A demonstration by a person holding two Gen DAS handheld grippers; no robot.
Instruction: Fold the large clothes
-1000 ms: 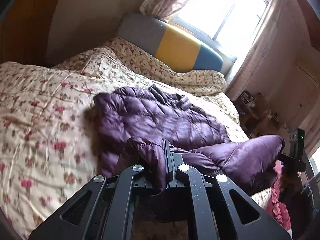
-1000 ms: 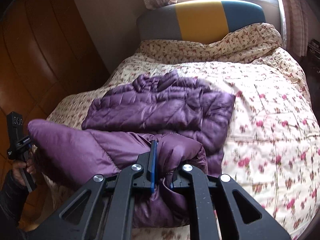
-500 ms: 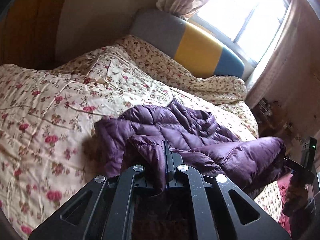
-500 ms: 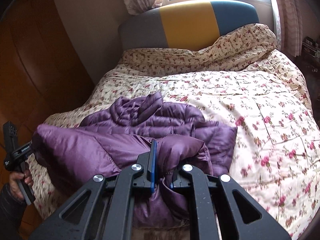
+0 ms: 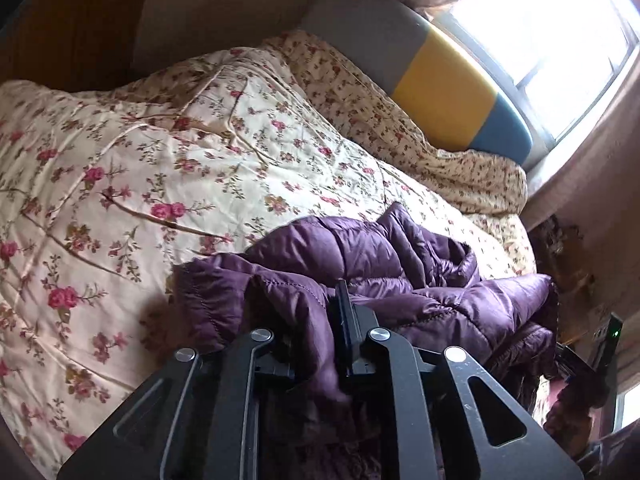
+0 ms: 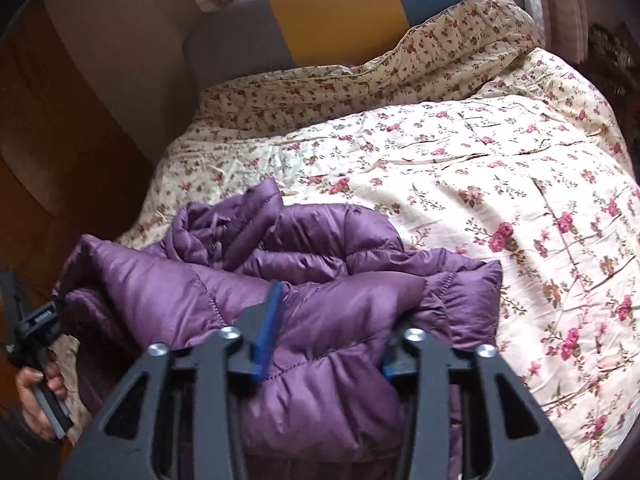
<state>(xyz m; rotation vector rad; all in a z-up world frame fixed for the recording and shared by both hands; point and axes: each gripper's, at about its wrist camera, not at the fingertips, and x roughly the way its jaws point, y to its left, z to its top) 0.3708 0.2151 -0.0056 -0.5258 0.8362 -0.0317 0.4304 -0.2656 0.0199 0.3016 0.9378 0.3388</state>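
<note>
Jacket (image 6: 320, 288) lies bunched on the bed (image 6: 500, 168), just ahead of both tongs. Right tongs (image 6: 328, 336) have just been opening, fabric loose between them. Left tongs (image 5: 316, 336) have just been opening slightly, a fold still between them.

No legible text, labels or signs anywhere.

Bed (image 6: 460, 168): floral quilt (image 5: 168, 168) covers it. Purple jacket (image 6: 320, 276) lies bunched on the quilt's near end, right at and just ahead of the jaws. Floral pillow roll (image 6: 400, 68) far ahead, against the grey-yellow-blue headboard (image 6: 336, 8).
</note>
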